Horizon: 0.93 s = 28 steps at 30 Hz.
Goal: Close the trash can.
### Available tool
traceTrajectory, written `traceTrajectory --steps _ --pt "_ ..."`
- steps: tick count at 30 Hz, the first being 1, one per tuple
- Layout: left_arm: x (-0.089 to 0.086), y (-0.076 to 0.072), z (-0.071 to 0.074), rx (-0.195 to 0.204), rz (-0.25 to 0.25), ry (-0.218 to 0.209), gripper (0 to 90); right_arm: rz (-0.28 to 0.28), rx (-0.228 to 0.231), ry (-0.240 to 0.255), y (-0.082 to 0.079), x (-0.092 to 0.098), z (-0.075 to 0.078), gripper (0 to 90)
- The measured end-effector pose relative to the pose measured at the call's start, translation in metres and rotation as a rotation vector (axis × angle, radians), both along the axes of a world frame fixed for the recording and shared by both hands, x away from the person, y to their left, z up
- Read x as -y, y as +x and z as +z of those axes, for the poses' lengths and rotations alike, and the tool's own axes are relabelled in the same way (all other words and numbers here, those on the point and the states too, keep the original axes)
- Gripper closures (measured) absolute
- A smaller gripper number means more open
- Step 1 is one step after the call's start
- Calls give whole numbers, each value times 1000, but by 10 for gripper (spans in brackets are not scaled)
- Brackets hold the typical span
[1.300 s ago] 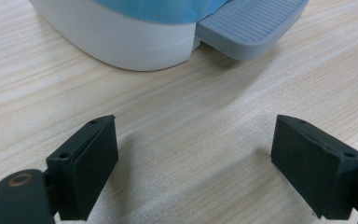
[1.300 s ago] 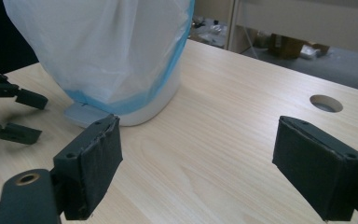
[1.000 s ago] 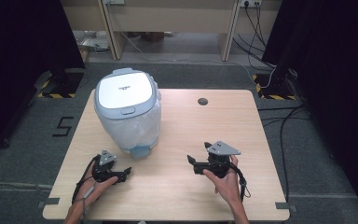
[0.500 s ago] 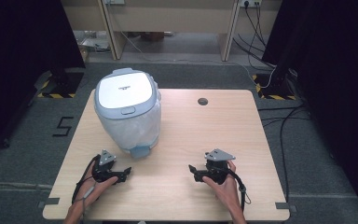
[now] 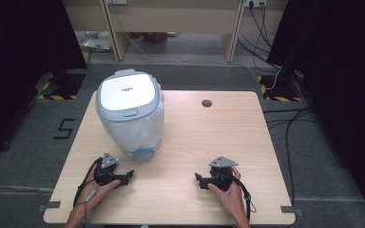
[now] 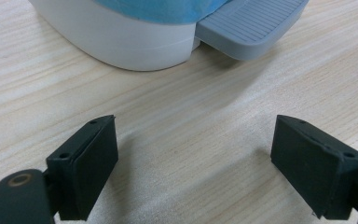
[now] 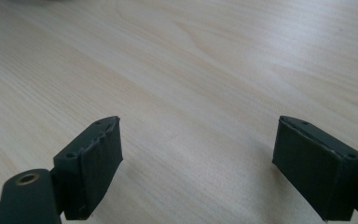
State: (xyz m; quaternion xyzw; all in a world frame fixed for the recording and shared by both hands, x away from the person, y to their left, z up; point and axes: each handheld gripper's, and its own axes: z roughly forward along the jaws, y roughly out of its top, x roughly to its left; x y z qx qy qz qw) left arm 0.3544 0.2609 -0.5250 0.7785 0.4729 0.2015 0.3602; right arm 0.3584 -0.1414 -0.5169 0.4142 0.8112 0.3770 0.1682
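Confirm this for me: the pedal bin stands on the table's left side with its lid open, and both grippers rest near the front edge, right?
Not quite: the pedal bin has its lid shut, as the high view shows. It does stand on the left of the table, with the left gripper and right gripper near the front edge.

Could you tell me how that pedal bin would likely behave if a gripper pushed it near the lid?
The pedal bin stands tall on a narrower base, so a high push would probably tip it rather than slide it. Its thin, translucent walls suggest light plastic. The smooth wooden table likely offers little grip; a low push near the foot pedal should slide it.
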Motion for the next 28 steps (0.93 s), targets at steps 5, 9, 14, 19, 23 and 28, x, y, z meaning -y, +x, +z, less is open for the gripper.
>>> traceTrajectory --steps 5,9,14,19,23,28 --pt "0 0 0 0 0 1 137 -12 -7 -68 -3 -4 -1 150" --pt "0 0 0 0 0 2 137 -11 -10 -65 -2 -4 -1 140" --pt "0 0 0 0 0 2 136 -8 -8 -66 -2 -4 -2 138" --pt "0 0 0 0 0 2 136 -6 -8 -66 -2 -4 -2 135" --pt "0 0 0 0 0 2 136 -5 -7 -67 -2 -4 -2 134" --pt "0 0 0 0 0 2 137 -5 -7 -67 -2 -4 -2 134"
